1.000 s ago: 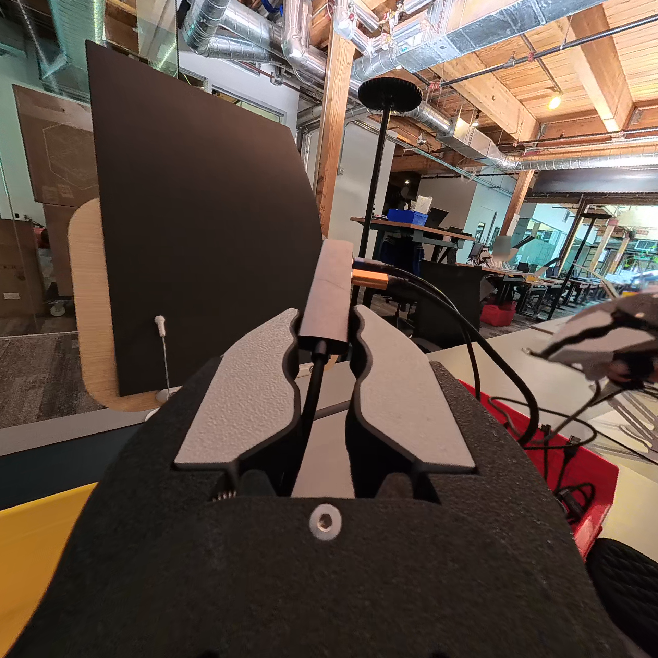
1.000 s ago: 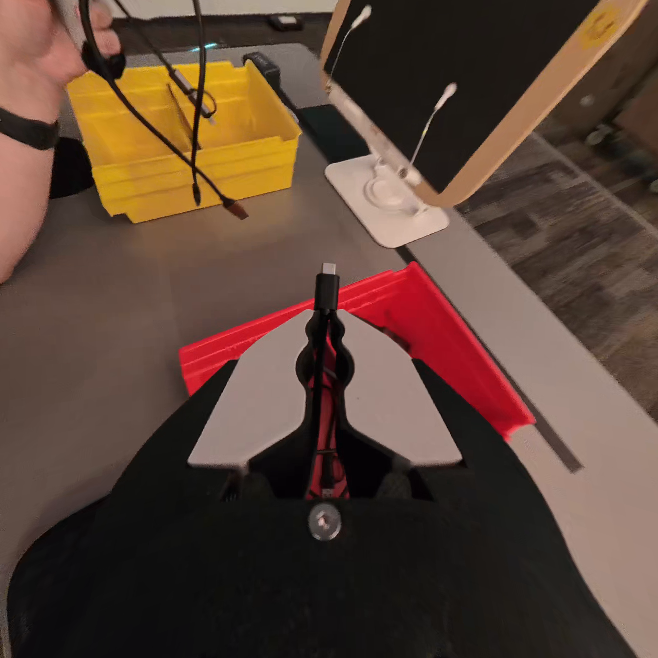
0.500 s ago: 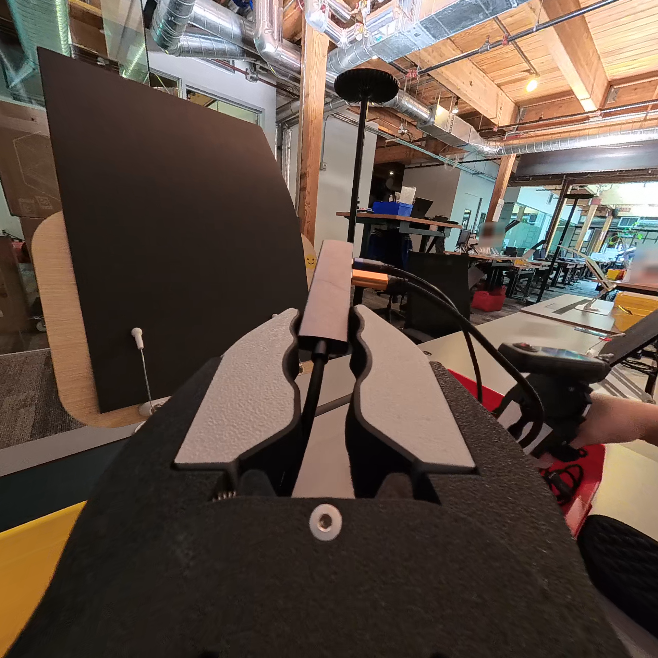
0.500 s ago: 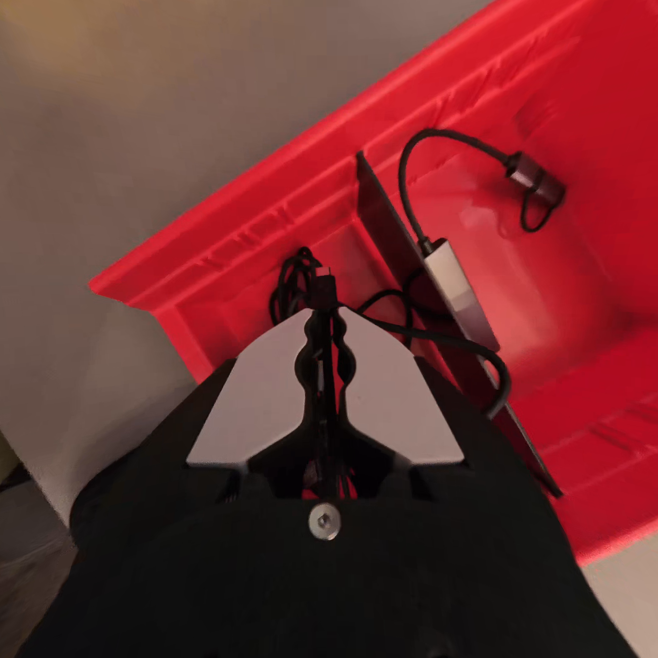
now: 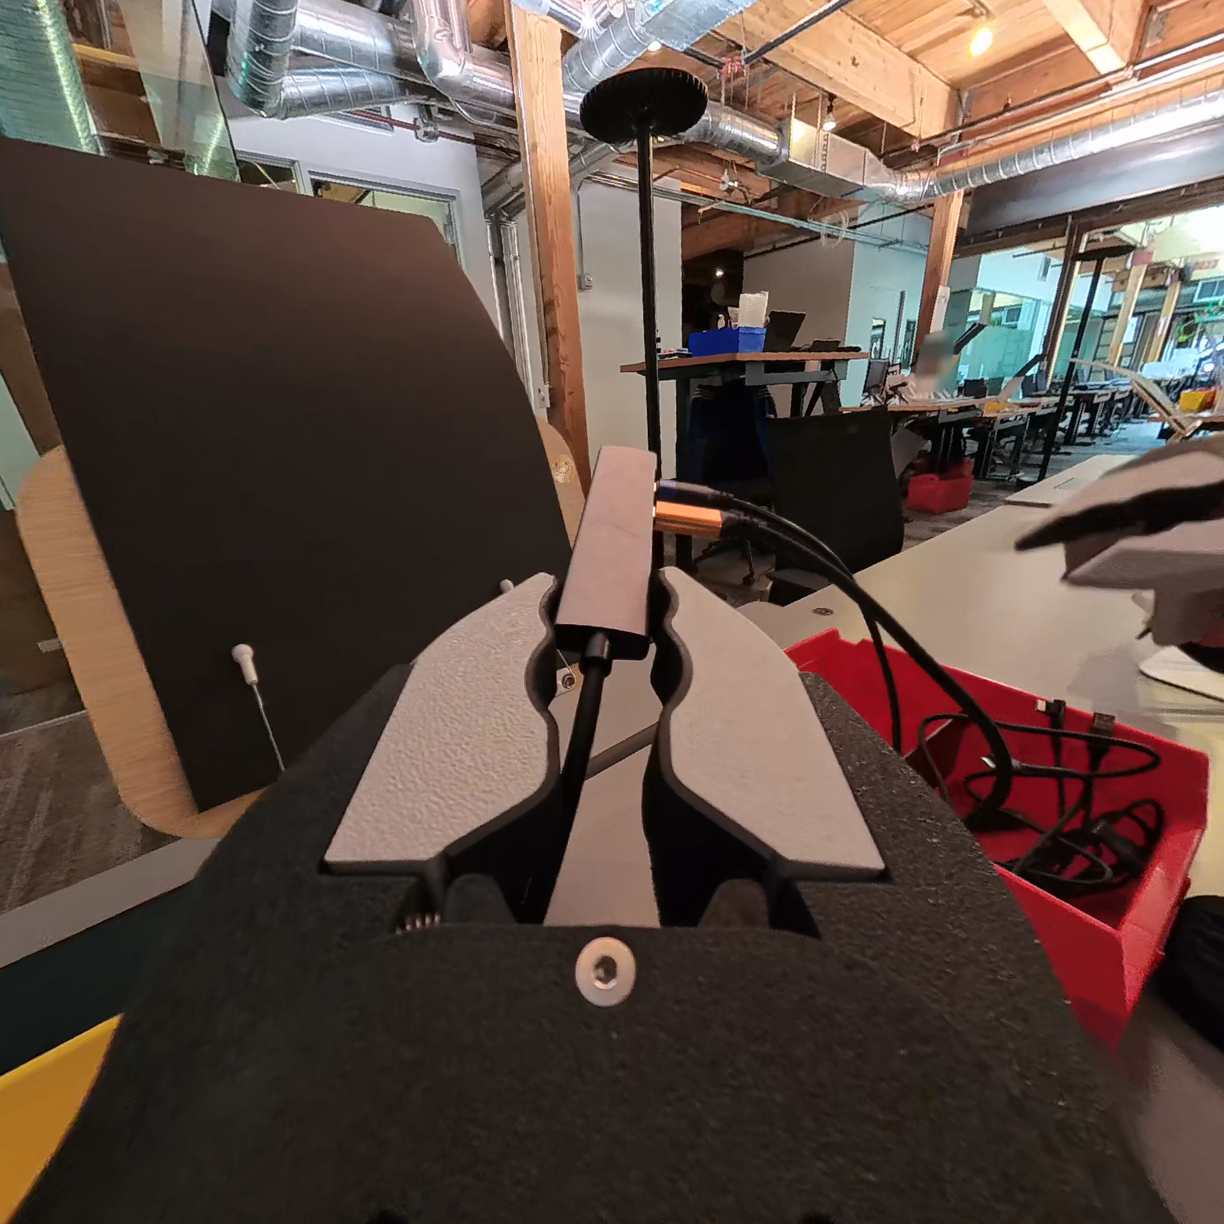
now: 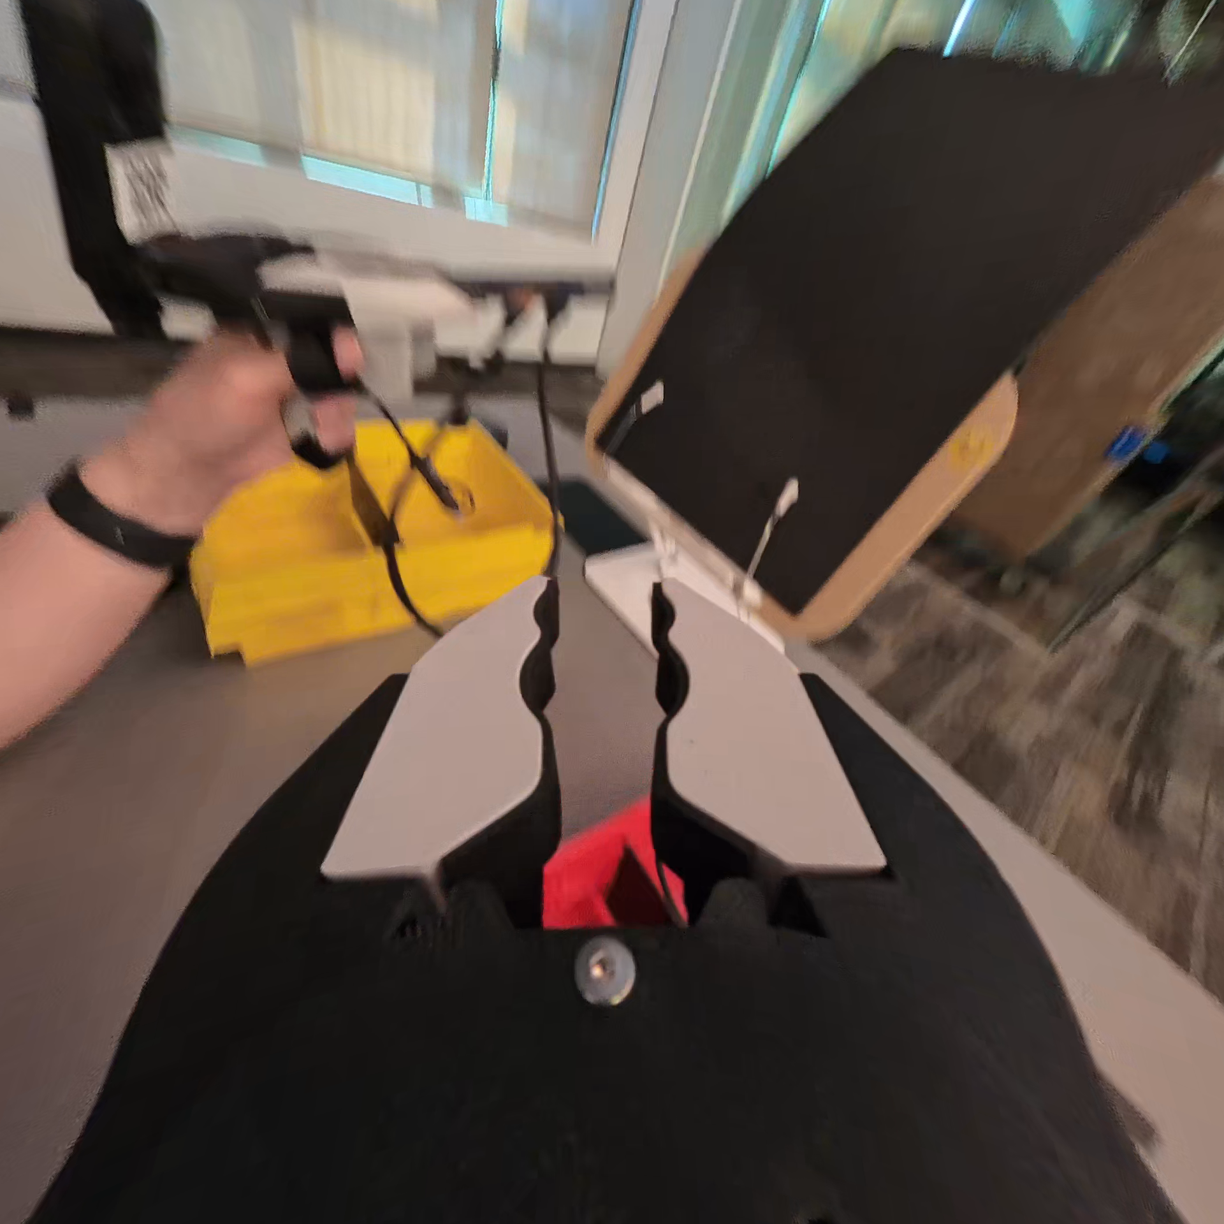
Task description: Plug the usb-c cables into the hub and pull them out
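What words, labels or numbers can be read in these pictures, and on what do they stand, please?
None can be read.
White label on the black post: too blurred to read.
Yellow sticker on the board: too blurred to read.
Hub in the shut left gripper: no marking shows.

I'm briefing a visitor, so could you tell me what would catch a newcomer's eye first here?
Probably the dark hub clamped upright in the left gripper, with two cables plugged into its right side and trailing into the red bin. The right gripper is open and empty.
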The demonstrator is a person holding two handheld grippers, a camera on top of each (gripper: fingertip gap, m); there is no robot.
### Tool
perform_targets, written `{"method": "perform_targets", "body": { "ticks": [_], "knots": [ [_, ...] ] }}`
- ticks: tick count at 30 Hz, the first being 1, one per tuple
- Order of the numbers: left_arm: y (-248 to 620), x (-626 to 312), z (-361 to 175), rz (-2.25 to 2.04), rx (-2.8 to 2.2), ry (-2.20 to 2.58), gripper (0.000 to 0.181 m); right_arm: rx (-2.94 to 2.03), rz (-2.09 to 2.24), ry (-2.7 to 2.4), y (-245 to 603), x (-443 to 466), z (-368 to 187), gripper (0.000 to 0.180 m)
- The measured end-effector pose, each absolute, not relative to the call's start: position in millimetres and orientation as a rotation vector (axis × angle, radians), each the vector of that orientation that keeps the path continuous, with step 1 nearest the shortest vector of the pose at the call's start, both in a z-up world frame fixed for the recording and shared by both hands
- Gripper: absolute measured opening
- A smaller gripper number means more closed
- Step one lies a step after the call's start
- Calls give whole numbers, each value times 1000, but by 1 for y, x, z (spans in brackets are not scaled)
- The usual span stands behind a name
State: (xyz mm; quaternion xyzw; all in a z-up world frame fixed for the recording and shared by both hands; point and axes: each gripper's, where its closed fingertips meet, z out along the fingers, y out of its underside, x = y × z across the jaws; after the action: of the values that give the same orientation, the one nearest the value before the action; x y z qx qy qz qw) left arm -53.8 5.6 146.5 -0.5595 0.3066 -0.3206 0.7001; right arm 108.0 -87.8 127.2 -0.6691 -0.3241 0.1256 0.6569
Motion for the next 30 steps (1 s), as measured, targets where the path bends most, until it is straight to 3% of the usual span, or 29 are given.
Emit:
{"method": "perform_targets", "body": {
  "ticks": [5,10,30],
  "knots": [
    [-5,-42,151,-633,-1175,741,24,-1246,224,-661,-78,36,168,27],
    [-14,-30,151,-554,-1134,804,24,-1286,-60,-673,-43,6,157,23],
    [-17,-15,148,-605,-1094,800,24,-1298,51,-537,-25,18,146,8]
  ]
}}
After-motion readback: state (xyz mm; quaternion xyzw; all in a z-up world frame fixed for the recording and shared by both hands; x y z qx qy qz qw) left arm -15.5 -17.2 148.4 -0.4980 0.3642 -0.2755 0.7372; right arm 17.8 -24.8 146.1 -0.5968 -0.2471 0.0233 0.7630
